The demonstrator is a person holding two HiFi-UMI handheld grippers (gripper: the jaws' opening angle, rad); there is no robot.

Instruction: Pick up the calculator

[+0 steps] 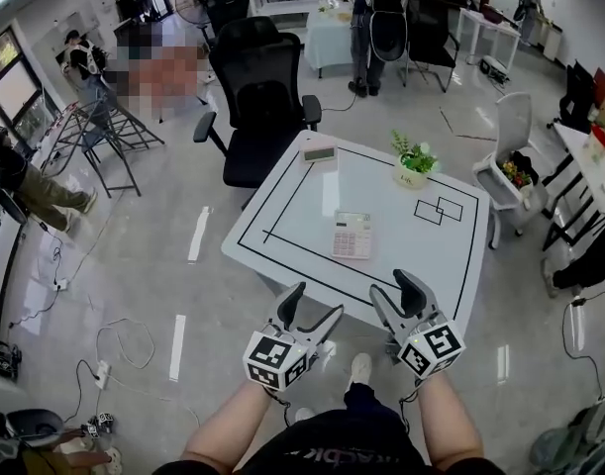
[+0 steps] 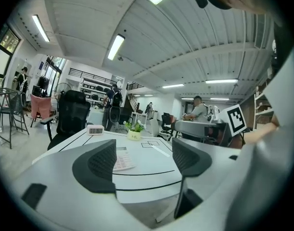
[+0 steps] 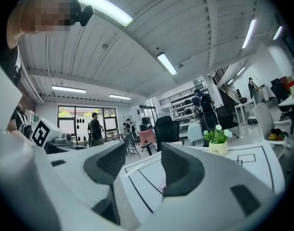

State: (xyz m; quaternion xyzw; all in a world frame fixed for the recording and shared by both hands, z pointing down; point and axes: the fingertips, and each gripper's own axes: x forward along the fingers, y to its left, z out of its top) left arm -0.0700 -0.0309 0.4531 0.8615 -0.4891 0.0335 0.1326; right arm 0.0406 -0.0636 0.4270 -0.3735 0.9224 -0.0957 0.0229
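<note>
Nearest the camera, at the bottom centre of the head view, two bare forearms reached forward, each holding a gripper with a marker cube.

1. Left gripper: jaws spread wide, nothing between the pads. It sat just short of the near table edge, lower centre of the frame. In its own view the gap between the jaws showed only table surface, with the calculator partly behind the left-hand pad and well apart from it.
2. Right gripper: jaws likewise spread and empty, at the near table edge, just right of the left gripper. Its own view showed a black line on the tabletop through the gap.

Calculator: lay flat on the white table, at frame centre, inside the black outlined rectangle, beyond both grippers and touched by neither.

Other items on the table:
- a small clock at the far edge, upper centre;
- a potted plant to its right;
- two overlapping black squares right of the calculator.

A black chair stood behind the table, in the upper centre.
</note>
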